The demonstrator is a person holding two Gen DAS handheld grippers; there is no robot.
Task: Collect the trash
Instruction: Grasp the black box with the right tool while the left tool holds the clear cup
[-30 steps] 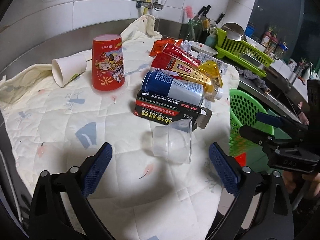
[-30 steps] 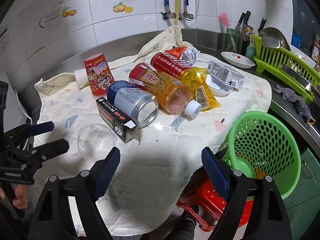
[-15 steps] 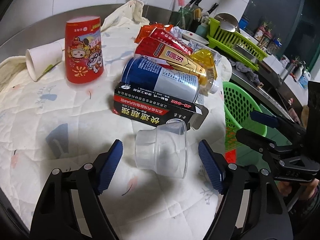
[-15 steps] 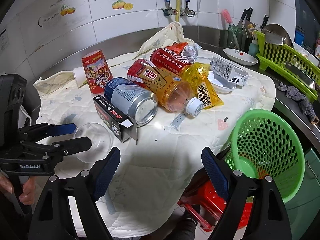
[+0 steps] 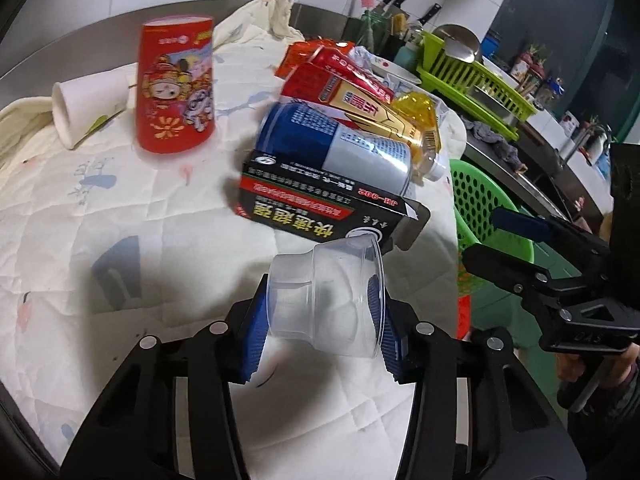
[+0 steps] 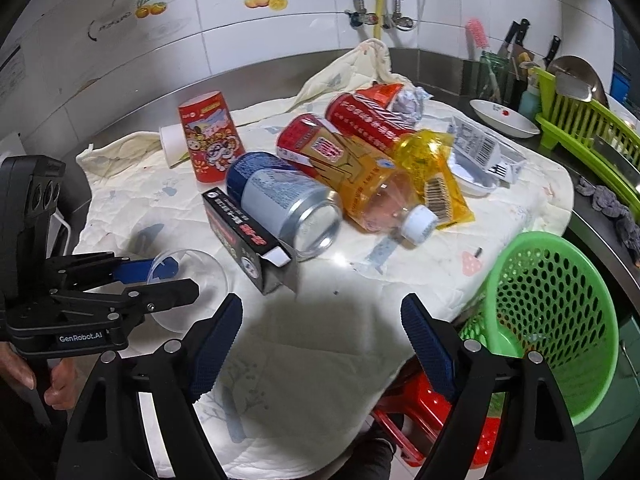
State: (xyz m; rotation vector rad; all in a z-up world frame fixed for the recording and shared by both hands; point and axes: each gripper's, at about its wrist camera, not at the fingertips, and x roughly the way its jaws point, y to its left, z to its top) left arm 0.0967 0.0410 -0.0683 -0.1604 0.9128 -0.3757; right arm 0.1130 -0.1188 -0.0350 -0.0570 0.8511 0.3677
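Observation:
My left gripper [image 5: 320, 320] is shut on a clear plastic cup [image 5: 326, 300], which lies on its side on the quilted cloth [image 5: 120, 220]. In the right wrist view the cup [image 6: 188, 276] sits between the left gripper's fingers [image 6: 168, 294]. Behind the cup lie a black box [image 5: 320, 212], a blue and silver can [image 5: 332, 148], a drink bottle [image 6: 360, 176], a red can [image 6: 368, 120] and a yellow wrapper [image 6: 432, 172]. My right gripper [image 6: 320, 340] is open and empty above the cloth's front edge, left of the green basket [image 6: 552, 320].
A red paper cup [image 5: 174, 84] stands upside down at the back left, with a white cup [image 5: 88, 108] on its side beside it. A white dish [image 6: 504, 124], a green dish rack [image 6: 592, 128] and knives stand at the right. A red stool [image 6: 432, 420] is below.
My left gripper moved forward around the clear cup and closed on it. The right gripper barely moved.

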